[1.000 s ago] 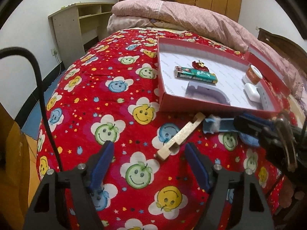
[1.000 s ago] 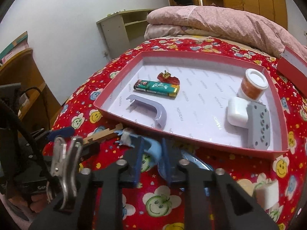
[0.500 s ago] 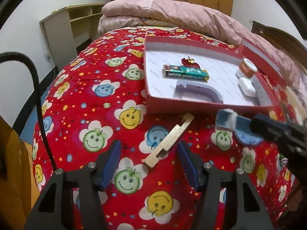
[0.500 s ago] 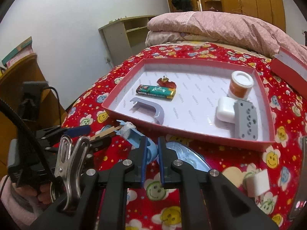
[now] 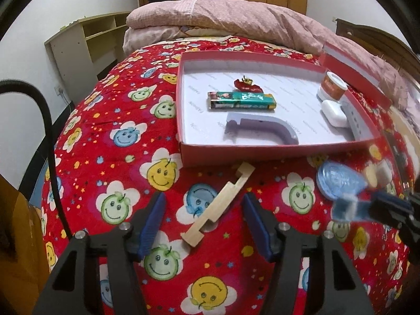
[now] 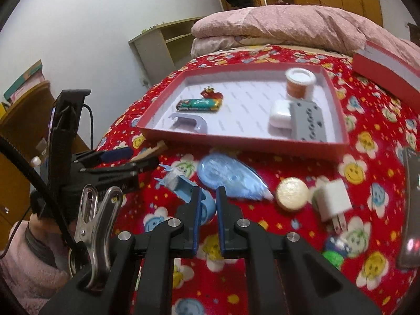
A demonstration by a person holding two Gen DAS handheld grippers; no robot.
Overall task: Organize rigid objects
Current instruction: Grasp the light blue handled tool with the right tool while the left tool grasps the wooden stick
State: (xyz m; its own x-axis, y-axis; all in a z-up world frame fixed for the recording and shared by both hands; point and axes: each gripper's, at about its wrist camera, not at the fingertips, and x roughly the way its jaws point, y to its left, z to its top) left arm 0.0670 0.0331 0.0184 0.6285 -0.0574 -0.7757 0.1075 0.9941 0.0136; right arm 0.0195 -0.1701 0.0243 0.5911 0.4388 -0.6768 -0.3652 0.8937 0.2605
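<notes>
A pale notched wooden piece (image 5: 219, 203) lies slantwise on the red smiley-print bedspread, just before the red tray box (image 5: 262, 153). My left gripper (image 5: 203, 221) is open and straddles the wooden piece's near end, its blue pads clear of it. My right gripper (image 6: 209, 197) is shut on a light blue plastic piece (image 6: 181, 183) with a whitish tip, held above the bedspread. In the left wrist view, the right gripper (image 5: 378, 206) and the blue piece (image 5: 346, 207) show at the right edge. A person's pink sleeve (image 6: 29, 267) holds the left tool.
The tray box (image 6: 236, 140) holds a green pack (image 5: 242, 100), a red trinket, a lilac handle (image 5: 262, 128), a white case, a grey block and an orange jar. A blue teardrop dispenser (image 6: 231, 176), gold coin (image 6: 292, 194), white plug (image 6: 332, 202) and red lid (image 6: 386, 65) lie around.
My right gripper has drawn back from the box front and moved right with the blue piece. The left gripper's jaws have narrowed and now straddle the wooden piece's near end.
</notes>
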